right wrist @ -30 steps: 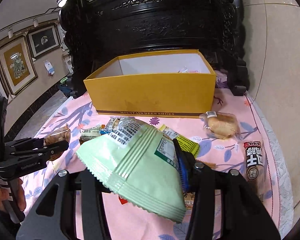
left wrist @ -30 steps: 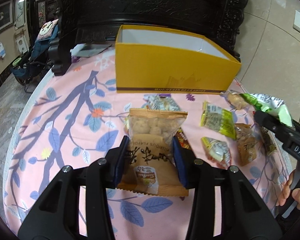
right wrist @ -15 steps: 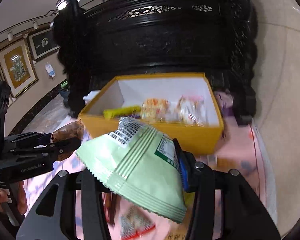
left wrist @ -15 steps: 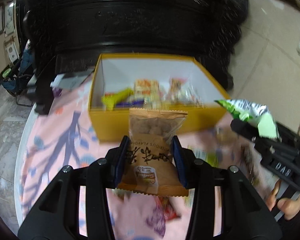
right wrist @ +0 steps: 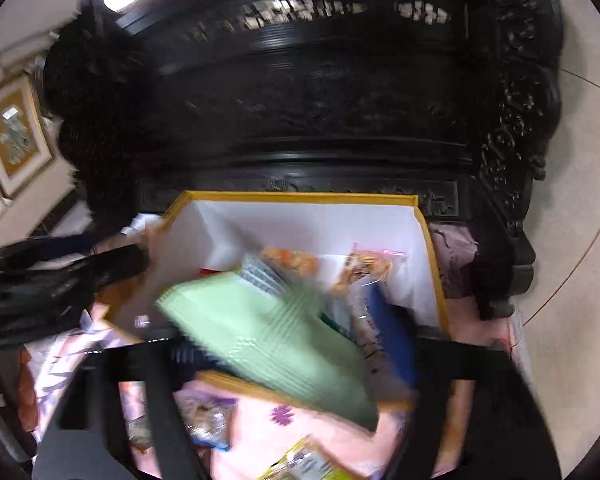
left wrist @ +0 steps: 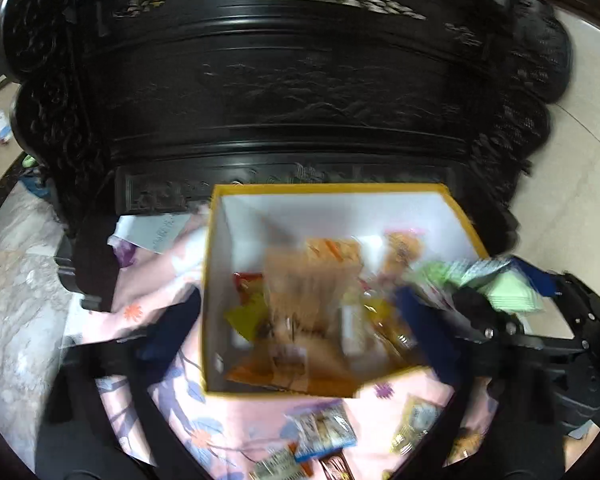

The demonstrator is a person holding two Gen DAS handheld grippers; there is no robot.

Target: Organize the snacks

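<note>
The yellow cardboard box (left wrist: 332, 390) fills the lower middle of both wrist views, stiff-walled and open-topped, already holding several packets. Over its near edge, centre frame, the green snack bag (right wrist: 276, 340) drops from the right gripper (right wrist: 288, 344), whose jaws have just been opening. It looks light, puffy and crinkly, best pinched at a sealed edge. The brown snack pouch (left wrist: 304, 300), equally light and slippery, falls free between the wide-spread jaws of the left gripper (left wrist: 300, 320).
</note>
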